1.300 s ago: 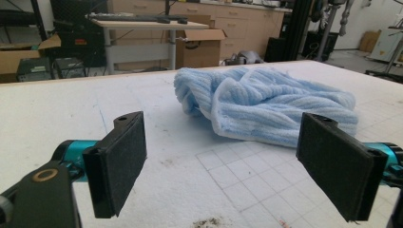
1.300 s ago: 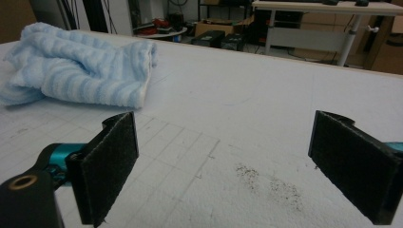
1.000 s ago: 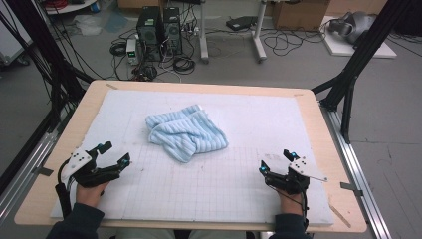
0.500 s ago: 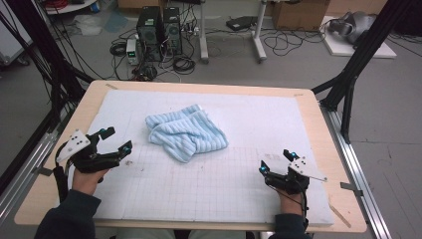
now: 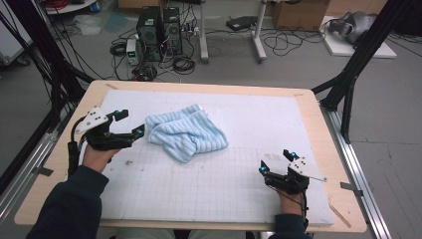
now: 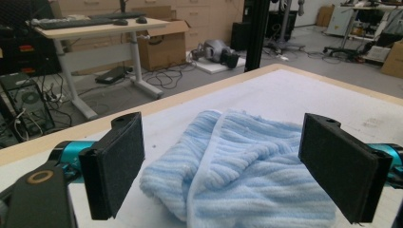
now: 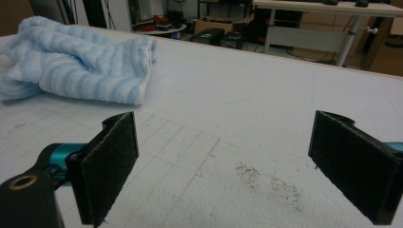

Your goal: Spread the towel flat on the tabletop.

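The blue striped towel (image 5: 186, 132) lies crumpled in a loose heap on the white mat (image 5: 209, 184) that covers the bench (image 5: 318, 114), a little toward ten o'clock from the mat's centre. The left gripper (image 5: 128, 124) hangs just at the towel's nine o'clock edge with its fingers (image 6: 114, 168) spread wide apart and nothing between them; I'd say it is lined up that way to take hold of the near fold. The right gripper (image 5: 276, 162) sits well apart from the cloth, down at about five o'clock on the mat, fingers (image 7: 107, 164) likewise wide open and empty, seemingly waiting its turn

The high view gives the layout: which hand is close and which hangs back. The left gripper view adds what that one cannot, the towel's white seam (image 6: 199, 180) running down the folded pile right between the open fingers. The right gripper view shows the towel (image 7: 76, 66) far off at eleven o'clock, and a dark speckled smudge (image 7: 271, 183) on the mat ahead
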`<state>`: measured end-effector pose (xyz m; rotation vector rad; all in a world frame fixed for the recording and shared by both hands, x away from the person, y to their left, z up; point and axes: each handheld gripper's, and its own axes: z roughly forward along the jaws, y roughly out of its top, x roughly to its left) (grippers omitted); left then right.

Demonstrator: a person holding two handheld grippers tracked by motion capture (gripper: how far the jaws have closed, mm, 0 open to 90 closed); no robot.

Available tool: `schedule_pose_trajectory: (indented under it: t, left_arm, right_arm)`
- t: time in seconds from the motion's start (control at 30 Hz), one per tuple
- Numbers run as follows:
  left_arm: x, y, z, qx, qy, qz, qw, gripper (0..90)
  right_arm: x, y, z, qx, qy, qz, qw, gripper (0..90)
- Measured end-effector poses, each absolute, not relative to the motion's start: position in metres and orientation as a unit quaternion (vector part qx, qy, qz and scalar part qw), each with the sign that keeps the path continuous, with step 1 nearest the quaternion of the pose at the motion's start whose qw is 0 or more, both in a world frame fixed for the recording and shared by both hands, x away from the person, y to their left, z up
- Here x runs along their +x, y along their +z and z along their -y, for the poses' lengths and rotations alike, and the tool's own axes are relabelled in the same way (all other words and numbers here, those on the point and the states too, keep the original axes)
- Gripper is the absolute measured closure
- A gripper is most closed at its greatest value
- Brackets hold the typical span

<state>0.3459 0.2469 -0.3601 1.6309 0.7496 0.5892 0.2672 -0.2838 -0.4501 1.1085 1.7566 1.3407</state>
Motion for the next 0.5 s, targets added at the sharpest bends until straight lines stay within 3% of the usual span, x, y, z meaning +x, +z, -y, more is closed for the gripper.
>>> schedule_pose_trajectory:
  t: [0.5]
  left_arm:
    - [0.405,-0.354,-0.216,0.731,0.223,-0.332,0.552,17.0]
  right_arm:
    - [0.267,-0.45,0.283,0.419,0.511,-0.674,0.33,8.6]
